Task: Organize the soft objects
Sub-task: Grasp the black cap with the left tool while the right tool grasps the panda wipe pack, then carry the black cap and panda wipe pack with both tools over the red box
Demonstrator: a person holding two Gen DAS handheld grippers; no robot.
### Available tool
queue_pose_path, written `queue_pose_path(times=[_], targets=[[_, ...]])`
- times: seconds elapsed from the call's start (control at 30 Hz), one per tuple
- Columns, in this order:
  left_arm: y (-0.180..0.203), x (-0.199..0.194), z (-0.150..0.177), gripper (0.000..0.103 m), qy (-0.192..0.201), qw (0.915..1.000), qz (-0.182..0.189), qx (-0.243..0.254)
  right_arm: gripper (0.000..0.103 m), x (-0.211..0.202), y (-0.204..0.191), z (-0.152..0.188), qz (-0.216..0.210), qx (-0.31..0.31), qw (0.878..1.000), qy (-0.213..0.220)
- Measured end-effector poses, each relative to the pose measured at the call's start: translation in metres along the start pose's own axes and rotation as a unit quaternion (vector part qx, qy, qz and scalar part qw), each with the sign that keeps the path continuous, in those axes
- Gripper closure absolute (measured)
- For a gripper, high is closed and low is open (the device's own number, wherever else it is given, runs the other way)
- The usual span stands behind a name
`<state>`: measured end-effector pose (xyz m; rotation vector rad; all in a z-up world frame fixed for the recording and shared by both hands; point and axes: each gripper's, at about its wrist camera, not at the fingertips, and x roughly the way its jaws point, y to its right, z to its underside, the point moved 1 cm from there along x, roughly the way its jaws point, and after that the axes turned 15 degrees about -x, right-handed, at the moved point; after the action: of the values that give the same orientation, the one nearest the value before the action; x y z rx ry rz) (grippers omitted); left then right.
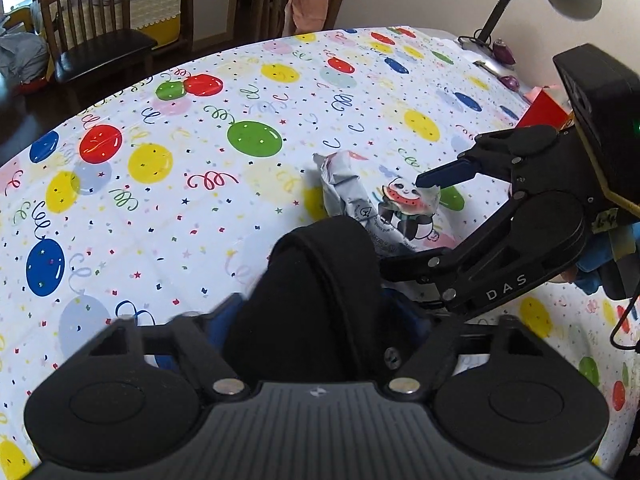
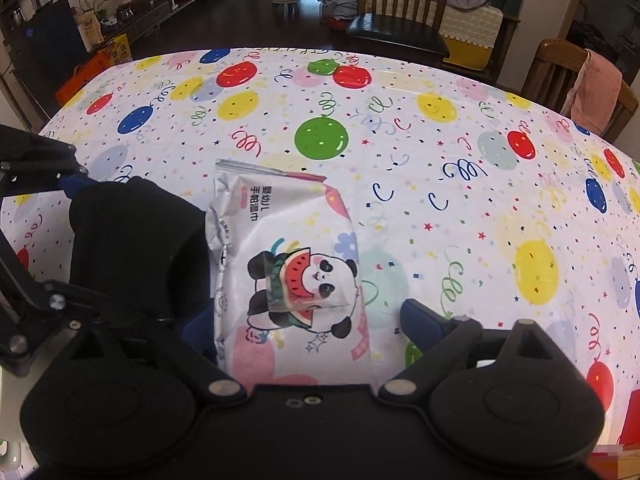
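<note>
Squarely between right hand-held gripper (image 2: 308,320) fingers: wipes pack (image 2: 288,264)

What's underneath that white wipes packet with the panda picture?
The white panda-print wipes packet lies on the balloon-patterned tablecloth. A black folded cloth sits beside it. Anything beneath the packet is covered.

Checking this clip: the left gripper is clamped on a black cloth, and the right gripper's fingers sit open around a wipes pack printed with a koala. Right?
Not quite: the animal printed on the wipes pack is a panda holding a watermelon slice, not a koala, as the right wrist view shows. The rest stands: the left gripper is clamped on the black cloth, and the right gripper sits open around the pack.
</note>
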<state>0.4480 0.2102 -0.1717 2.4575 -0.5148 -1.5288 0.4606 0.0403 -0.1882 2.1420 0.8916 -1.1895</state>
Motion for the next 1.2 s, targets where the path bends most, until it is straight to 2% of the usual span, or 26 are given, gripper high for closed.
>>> queue_pose_path(times=[0.13,0.2,0.5,0.8,1.2], targets=[[-0.001,0.001,0.001,0.043,0.006,0.9999,-0.009,0.003,0.021,0.0,-0.003,-0.001,0.001,-0.001,1.0,0.002],[-0.002,0.001,0.001,0.056,0.008,0.9999,-0.01,0.001,0.029,0.0,-0.006,-0.002,0.0,-0.001,1.0,0.0],[-0.002,-0.002,0.0,0.079,0.015,0.9996,-0.021,-0.008,0.041,-0.011,-0.009,-0.004,0.007,0.007,1.0,0.014],[0.007,-0.014,-0.001,0.083,0.03,0.9991,-0.029,-0.008,0.043,-0.039,-0.012,-0.001,0.015,0.015,0.999,0.032],[0.03,-0.061,-0.01,0.083,0.082,0.9957,-0.036,-0.023,0.043,-0.095,-0.014,0.005,0.021,0.029,0.997,0.062]])
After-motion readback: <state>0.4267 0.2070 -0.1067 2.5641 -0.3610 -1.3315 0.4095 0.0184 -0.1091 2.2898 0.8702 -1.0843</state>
